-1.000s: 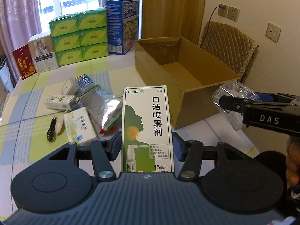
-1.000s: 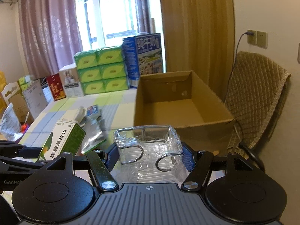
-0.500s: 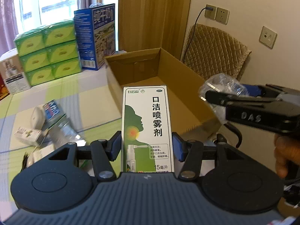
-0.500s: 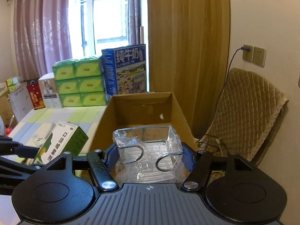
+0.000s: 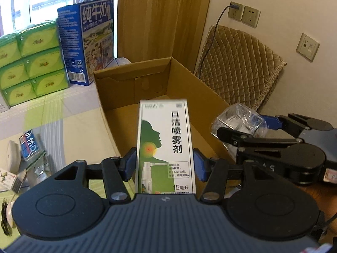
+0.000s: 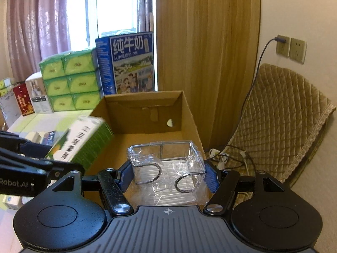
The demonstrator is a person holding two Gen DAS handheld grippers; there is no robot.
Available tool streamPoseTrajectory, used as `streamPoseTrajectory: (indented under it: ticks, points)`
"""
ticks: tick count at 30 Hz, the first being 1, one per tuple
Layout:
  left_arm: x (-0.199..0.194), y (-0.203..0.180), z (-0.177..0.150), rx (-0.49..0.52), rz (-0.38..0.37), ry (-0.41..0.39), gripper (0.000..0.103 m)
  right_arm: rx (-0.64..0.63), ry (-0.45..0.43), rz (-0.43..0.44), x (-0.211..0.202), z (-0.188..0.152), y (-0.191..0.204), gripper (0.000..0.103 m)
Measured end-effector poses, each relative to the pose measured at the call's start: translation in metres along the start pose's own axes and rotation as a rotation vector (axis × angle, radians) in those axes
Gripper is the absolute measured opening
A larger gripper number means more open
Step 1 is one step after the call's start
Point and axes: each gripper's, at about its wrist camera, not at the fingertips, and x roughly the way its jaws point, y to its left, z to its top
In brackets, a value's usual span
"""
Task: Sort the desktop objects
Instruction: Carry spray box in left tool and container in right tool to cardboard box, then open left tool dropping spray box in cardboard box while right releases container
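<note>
While both loads hang over carton (image 5: 189, 97): left gripper (image 5: 164, 164) jaws closed on spray box (image 5: 165, 145), light, stiff card, gripped by side faces. Right gripper (image 6: 168, 176) jaws clamp wrapped wire rack (image 6: 166, 164), film probably slippery, crushable.

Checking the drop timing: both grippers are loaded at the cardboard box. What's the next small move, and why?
Probably open the left gripper first. Its pads already look slightly parted beside the white-and-green spray box, which hangs over the empty floor of the cardboard box. The right gripper holds the plastic-wrapped wire rack over the near edge, so it likely follows.
</note>
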Motion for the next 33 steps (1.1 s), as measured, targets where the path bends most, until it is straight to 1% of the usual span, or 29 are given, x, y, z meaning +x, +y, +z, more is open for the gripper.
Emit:
streamPoseTrajectory:
  ticks: [7,10,16,22,23,24,25,27,33]
  points:
    - [0.023,0.001,0.001,0.007,-0.029,0.022,0.051,0.010,0.014,-0.012,0.012,-0.006,-0.007,0.065]
    - [0.021,0.005,0.000,-0.016,-0.030,-0.002,0.050,0.013,0.014,-0.009,0.013,-0.006,-0.009,0.065]
    - [0.001,0.016,-0.002,-0.035,-0.002,-0.042,0.051,0.013,0.012,0.003,0.013,-0.006,-0.004,0.065]
    - [-0.026,0.040,-0.016,-0.094,0.039,-0.059,0.054,0.052,0.015,0.050,0.012,-0.005,0.003,0.066]
    - [-0.030,0.044,-0.020,-0.106,0.045,-0.059,0.054,0.058,0.016,0.064,0.012,-0.005,0.005,0.068]
    - [-0.033,0.046,-0.024,-0.113,0.051,-0.058,0.055,0.063,0.017,0.072,0.012,-0.004,0.007,0.074]
    - [-0.036,0.049,-0.028,-0.119,0.058,-0.056,0.055,0.067,0.011,0.074,0.011,-0.004,0.008,0.079]
    - [-0.041,0.054,-0.035,-0.130,0.069,-0.050,0.055,0.066,-0.001,0.070,0.008,-0.002,0.011,0.080]
    - [-0.063,0.068,-0.061,-0.181,0.094,-0.043,0.057,0.081,-0.029,0.068,-0.015,-0.001,0.018,0.081]
